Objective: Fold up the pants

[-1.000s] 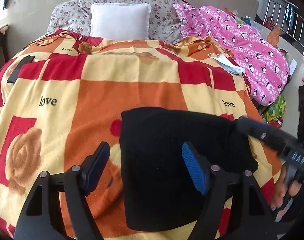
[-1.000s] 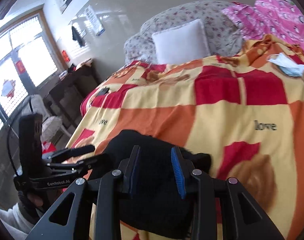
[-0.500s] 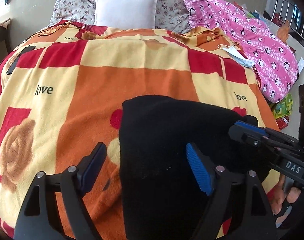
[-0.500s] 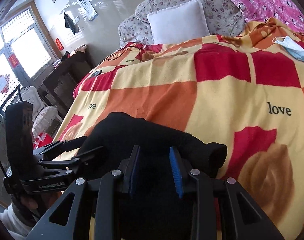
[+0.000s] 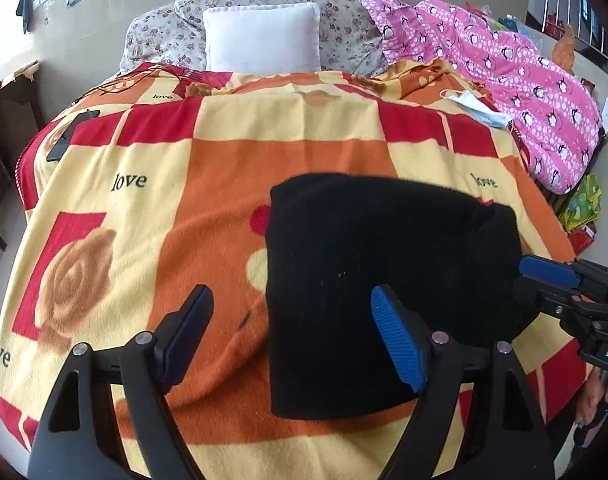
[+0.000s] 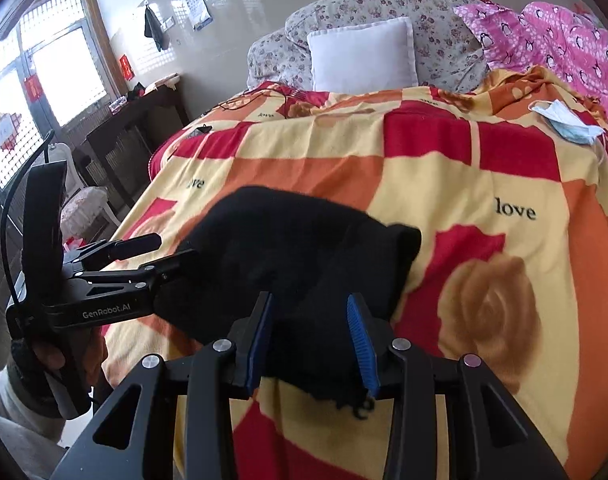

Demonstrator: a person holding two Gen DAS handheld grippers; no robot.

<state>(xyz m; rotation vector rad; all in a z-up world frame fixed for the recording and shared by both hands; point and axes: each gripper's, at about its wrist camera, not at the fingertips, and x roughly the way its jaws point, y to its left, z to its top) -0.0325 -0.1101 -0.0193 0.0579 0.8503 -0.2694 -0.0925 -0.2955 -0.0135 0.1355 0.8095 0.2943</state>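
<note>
The black pants (image 5: 376, 280) lie folded into a thick rectangle on the orange, red and yellow blanket (image 5: 208, 168); they also show in the right wrist view (image 6: 300, 264). My left gripper (image 5: 292, 336) is open wide above the pants' left edge, holding nothing. My right gripper (image 6: 310, 342) is open, its blue pads standing apart over the pants' near edge, with no cloth pinched. The right gripper also shows at the pants' right side in the left wrist view (image 5: 552, 280). The left gripper shows in the right wrist view (image 6: 160, 252) at the pants' left side.
A white pillow (image 5: 262, 38) and floral pillows lie at the bed's head. A pink penguin quilt (image 5: 516, 76) and a face mask (image 5: 478, 108) lie at the right. A phone (image 5: 70, 136) lies near the left edge. A dark wooden table (image 6: 132, 124) stands beside the bed.
My right gripper has opened from a narrow gap and let go of the pants, which have settled flat. Both grippers have drawn back slightly towards the bed's foot.
</note>
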